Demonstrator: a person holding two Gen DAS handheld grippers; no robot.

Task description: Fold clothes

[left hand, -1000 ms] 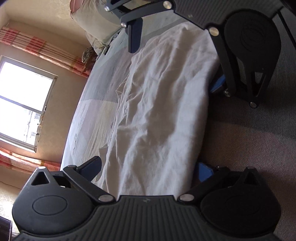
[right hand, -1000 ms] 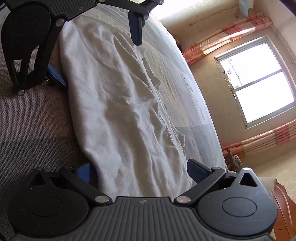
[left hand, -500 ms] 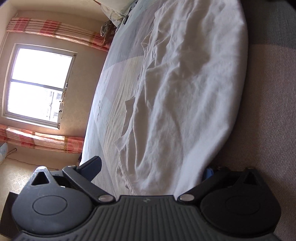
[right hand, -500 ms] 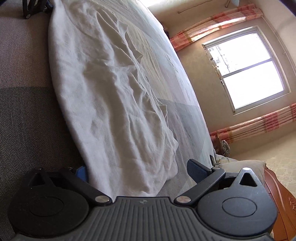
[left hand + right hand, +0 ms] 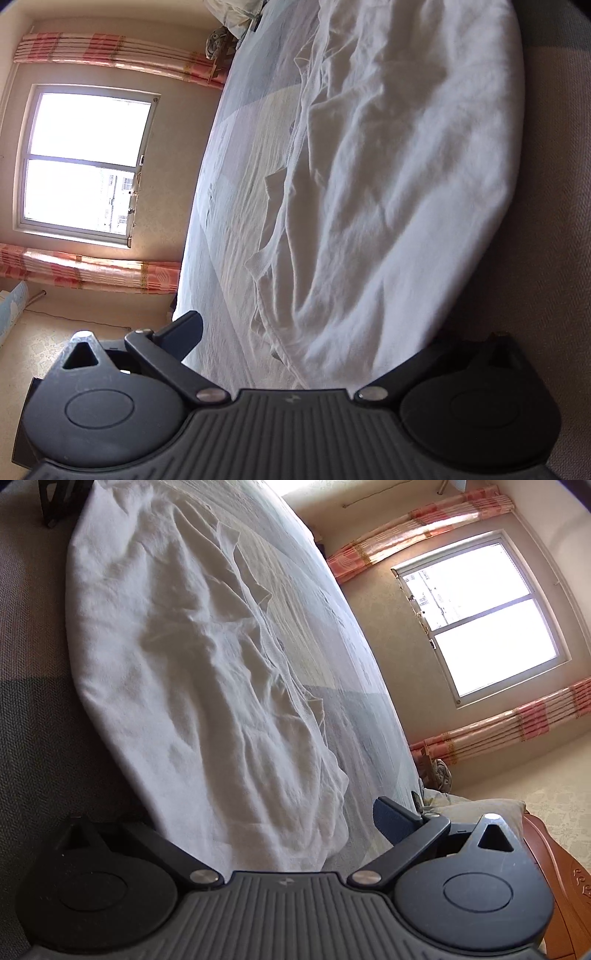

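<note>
- The left gripper [image 5: 314, 332] is seen with its jaws spread wide; one dark finger [image 5: 184, 332] stands clear over the bed, while the other is largely hidden behind the edge of the white garment [image 5: 388, 184].
- Nothing is clamped between the left jaws. The near end of the garment lies in the gap between them, and whether the hidden finger touches the cloth cannot be told.
- The right gripper [image 5: 266, 830] is likewise held wide apart, with one blue-padded finger [image 5: 391, 819] free above the bed and the opposite finger tucked out of sight beside the cloth.
- No cloth is pinched by the right jaws; the garment's other end sits between them, and contact cannot be confirmed.
- Both grippers are held low and turned on their sides, pointed along the length of the garment from opposite ends, so that the room appears rotated in each wrist view.
- The white garment is spread, wrinkled, along the edge of the pale bedsheet [image 5: 236, 221], with its long side bordering the brown woven surface [image 5: 546, 184].
- A ribbed hem and a loose flap are seen on the side of the garment toward the window [image 5: 85, 162].
- Pink striped curtains [image 5: 517, 716] are seen on either side of the window, and a carved wooden piece [image 5: 554, 867] is seen at the corner of the right wrist view.
</note>
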